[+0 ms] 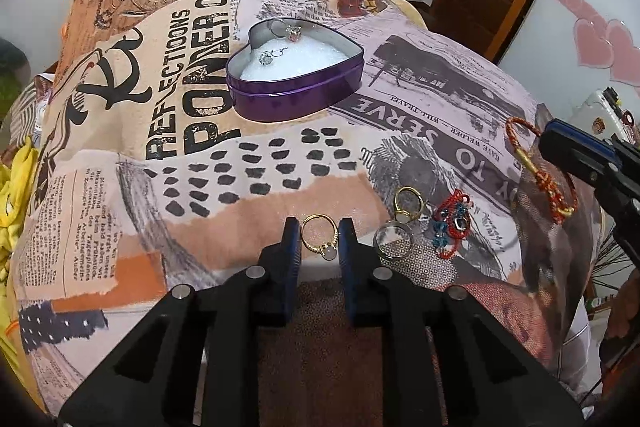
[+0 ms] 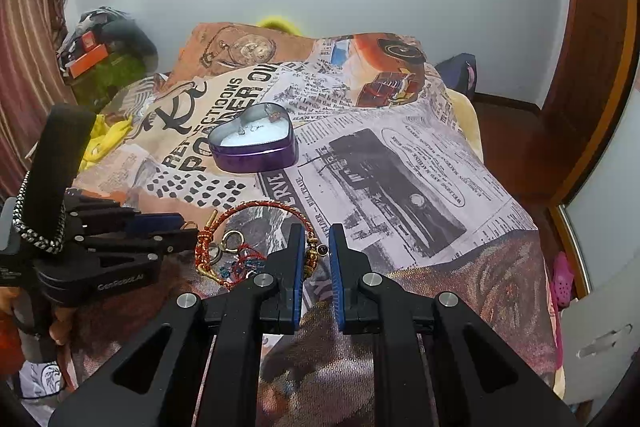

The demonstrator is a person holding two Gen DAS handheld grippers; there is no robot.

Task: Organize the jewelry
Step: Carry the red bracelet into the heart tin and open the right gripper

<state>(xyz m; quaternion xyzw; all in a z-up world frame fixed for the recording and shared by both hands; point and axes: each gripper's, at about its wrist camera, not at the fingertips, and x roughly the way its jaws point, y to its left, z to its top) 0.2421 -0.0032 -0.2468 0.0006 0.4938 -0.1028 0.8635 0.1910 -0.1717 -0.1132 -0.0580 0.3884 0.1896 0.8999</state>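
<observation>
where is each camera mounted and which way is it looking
Left wrist: sits on the left tool, looking forward and down over the printed bedspread at a gold ring between its fingers; the right tool shows at the right edge.
Right wrist: sits on the right tool, looking down the bed toward the wall; its fingers grip a red braided bracelet, and the left tool shows at left.
Both see the purple heart tin, the bracelet and the bedspread.
</observation>
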